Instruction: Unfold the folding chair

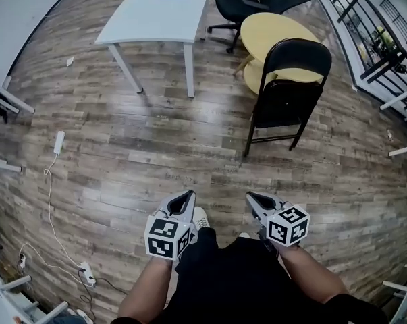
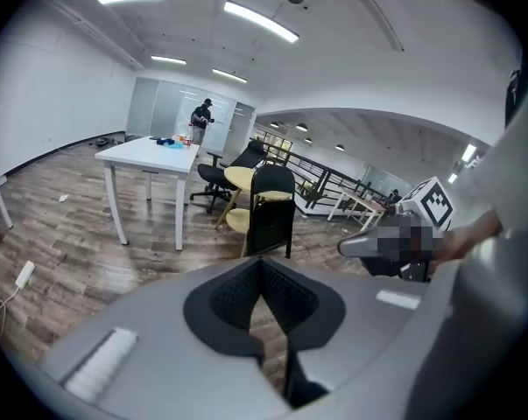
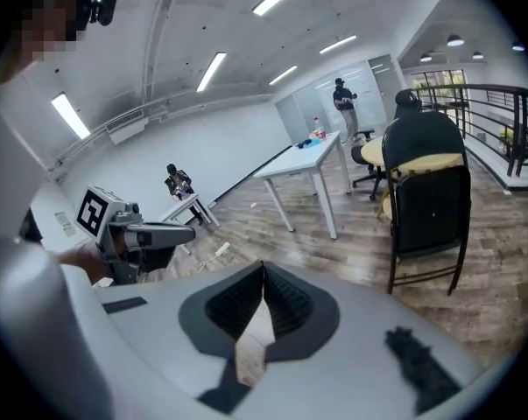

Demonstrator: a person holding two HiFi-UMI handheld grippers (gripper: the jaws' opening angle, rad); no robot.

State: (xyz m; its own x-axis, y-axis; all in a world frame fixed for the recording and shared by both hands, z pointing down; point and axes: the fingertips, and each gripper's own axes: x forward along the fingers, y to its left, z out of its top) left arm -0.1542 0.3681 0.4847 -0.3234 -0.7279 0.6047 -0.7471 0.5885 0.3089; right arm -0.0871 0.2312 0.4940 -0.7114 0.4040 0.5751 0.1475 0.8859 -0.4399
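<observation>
The chair stands folded on the floor, seat flat up against the back and legs close together. Just behind the chair is a yellow round table; I cannot tell whether the two touch. A white table stands well to the chair's left.

The left gripper and right gripper are held side by side well short of the chair, both pointing towards it. Each has its jaws clenched with nothing between them.

This looks like the approach; unfolding has not begun. The next move calls for getting within reach and parting the jaws. One gripper should then steady the backrest frame while the other takes the seat's edge and swings it down.
</observation>
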